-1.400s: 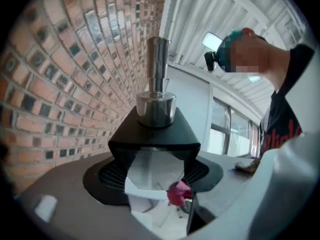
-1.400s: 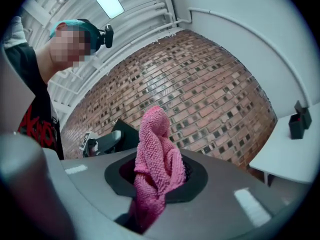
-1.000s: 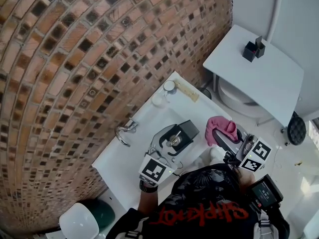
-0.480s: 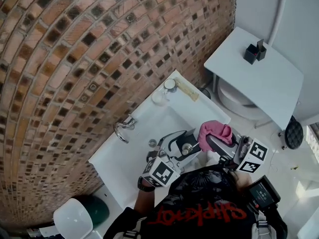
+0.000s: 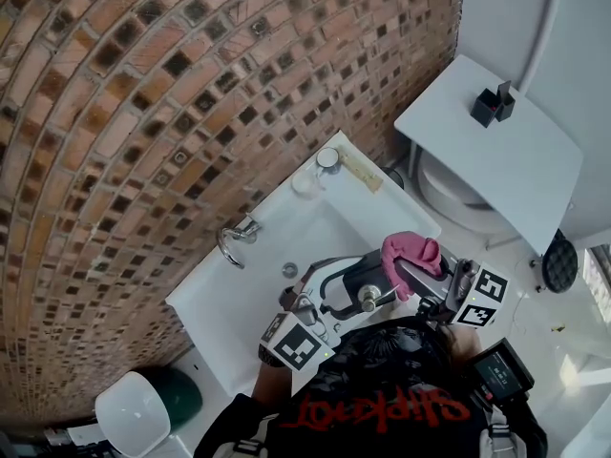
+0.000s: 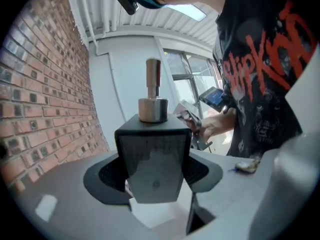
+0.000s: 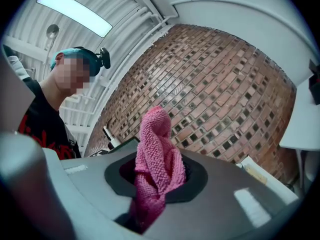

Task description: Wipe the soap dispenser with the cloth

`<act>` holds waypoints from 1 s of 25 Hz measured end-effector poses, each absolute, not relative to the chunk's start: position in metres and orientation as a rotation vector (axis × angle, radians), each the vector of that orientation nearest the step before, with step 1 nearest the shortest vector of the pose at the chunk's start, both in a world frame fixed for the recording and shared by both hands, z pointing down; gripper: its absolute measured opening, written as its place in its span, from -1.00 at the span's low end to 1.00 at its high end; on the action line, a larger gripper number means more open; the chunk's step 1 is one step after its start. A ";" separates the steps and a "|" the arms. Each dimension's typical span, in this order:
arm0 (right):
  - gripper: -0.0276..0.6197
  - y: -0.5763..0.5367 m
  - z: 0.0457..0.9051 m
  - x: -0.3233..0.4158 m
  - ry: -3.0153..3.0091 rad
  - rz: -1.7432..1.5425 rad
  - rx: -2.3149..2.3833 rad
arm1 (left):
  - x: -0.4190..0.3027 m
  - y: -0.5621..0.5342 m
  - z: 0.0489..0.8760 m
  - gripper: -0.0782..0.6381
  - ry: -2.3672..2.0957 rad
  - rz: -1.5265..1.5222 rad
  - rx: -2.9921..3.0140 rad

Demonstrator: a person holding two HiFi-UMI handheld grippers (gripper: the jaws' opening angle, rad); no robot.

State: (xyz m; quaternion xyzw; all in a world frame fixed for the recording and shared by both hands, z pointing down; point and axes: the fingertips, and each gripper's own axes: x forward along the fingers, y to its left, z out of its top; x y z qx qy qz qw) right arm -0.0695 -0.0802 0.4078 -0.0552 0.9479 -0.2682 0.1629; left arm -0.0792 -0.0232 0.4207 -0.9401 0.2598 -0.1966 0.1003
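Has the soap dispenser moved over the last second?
Yes. In the head view the soap dispenser has shifted away from the faucet, toward the cloth.

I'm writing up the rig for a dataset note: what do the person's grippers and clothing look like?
The left gripper and right gripper have pale grey, curved bodies with black pads. Each carries a white cube of black square markers. The person wears a black T-shirt with red lettering.
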 end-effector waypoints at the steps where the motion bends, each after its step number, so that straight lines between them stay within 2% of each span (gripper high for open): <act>1: -0.67 -0.081 0.410 -0.069 2.717 -0.751 -0.174 | -0.078 -0.021 0.413 0.08 0.756 -0.535 -2.789; 8: -0.67 -0.081 0.417 -0.068 2.708 -0.744 -0.177 | -0.078 -0.012 0.382 0.08 0.640 -0.363 -2.837; 13: -0.67 -0.077 0.427 -0.076 2.743 -0.769 -0.173 | -0.100 -0.003 0.349 0.08 0.668 -0.014 -2.962; 18: -0.67 -0.080 0.459 -0.081 2.838 -0.839 -0.246 | -0.103 -0.001 0.335 0.08 0.627 0.059 -2.938; 25: -0.67 -0.094 0.454 -0.058 2.765 -0.852 -0.355 | -0.105 0.000 0.346 0.08 0.607 0.062 -2.999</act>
